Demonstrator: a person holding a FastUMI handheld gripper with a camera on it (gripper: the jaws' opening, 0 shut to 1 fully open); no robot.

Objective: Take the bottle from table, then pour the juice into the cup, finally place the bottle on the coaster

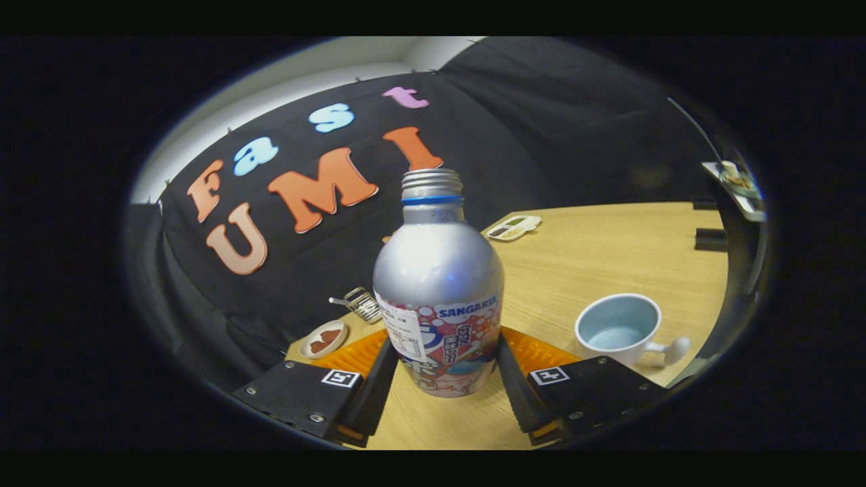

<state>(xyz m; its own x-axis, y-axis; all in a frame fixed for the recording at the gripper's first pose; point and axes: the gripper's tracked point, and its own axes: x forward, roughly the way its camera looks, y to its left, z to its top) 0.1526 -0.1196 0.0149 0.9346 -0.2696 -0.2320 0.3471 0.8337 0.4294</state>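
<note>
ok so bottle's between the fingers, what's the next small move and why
Probably tilt the bottle toward the cup. The gripper looks shut on its lower body, its cap is off, and the cup sits open and upright just beyond the right finger.

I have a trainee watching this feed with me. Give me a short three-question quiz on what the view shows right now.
1. True or false: the bottle still has its cap on.
2. Where is the cup relative to the hand-held gripper? A) between the fingers B) beyond the right finger, on the table C) on the small dish
3. Fill in: the fingers sit on either side of the ____.

Key:
1. False; the threaded neck is bare.
2. B
3. bottle; both fingers press its lower body.
</note>
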